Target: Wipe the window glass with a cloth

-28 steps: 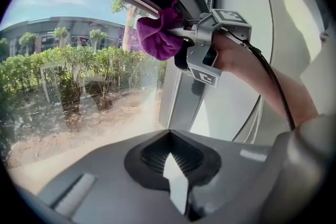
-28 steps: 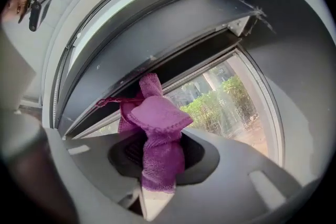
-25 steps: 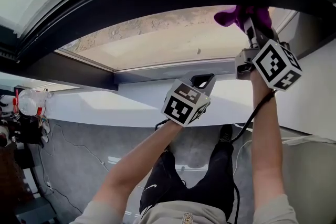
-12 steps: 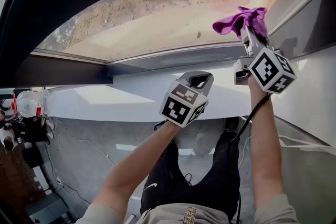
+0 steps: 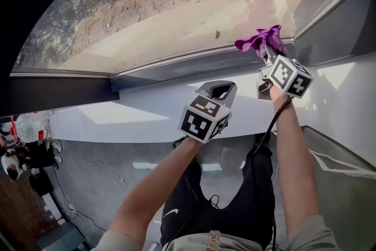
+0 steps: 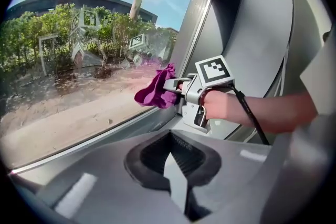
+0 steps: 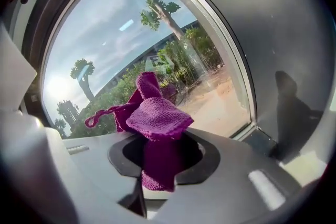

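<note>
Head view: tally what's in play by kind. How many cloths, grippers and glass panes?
Purple cloth: 1
Grippers: 2, left gripper and right gripper
Window glass: 1
Total: 4

Two tongs, the left tongs [image 5: 218, 90] and right tongs [image 5: 267, 54], one cloth [image 5: 257, 40], one window [image 5: 176, 12].

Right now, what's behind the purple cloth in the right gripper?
The window glass, with trees and sandy ground beyond it. The purple cloth, clamped in the right gripper, hides the patch of glass directly behind it.
</note>
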Demonstrator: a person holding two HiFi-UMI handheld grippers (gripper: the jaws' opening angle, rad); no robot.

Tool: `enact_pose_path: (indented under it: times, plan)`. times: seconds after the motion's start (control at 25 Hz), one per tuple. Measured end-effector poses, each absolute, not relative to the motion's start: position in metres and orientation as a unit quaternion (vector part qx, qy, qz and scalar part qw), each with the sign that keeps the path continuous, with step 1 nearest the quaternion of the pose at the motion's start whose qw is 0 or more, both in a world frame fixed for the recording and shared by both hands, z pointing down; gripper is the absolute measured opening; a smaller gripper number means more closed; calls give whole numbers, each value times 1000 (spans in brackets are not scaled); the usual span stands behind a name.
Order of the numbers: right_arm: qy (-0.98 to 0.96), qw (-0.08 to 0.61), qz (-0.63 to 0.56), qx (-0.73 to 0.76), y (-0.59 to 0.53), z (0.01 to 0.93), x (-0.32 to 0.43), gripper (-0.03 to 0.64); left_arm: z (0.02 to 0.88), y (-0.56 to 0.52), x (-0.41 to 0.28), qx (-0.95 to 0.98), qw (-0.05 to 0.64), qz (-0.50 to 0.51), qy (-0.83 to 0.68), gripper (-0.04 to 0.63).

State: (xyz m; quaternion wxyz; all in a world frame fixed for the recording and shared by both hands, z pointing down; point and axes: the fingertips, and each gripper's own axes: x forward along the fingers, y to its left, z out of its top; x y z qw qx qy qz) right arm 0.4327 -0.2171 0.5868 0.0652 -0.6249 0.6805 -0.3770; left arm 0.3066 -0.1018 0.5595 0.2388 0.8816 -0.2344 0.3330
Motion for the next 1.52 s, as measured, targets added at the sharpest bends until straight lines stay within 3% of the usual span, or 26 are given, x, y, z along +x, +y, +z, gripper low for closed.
enact_pose_path:
  times: [0.44, 0.88, 1.2, 1.52]
  plan:
    - [629, 41, -444, -637, -217, 680, 449, 132, 571, -113, 326, 883, 230, 342, -226, 0]
    - [533, 41, -497, -683, -210, 711, 492, 130, 568, -119, 329, 879, 221, 354, -231, 0]
    - [561, 91, -467, -677, -209, 630, 491, 127, 516, -116, 332, 889, 200, 344, -225, 0]
    - [605, 163, -408, -664, -209, 474, 485, 129, 465, -101, 338, 901, 188, 329, -209, 0]
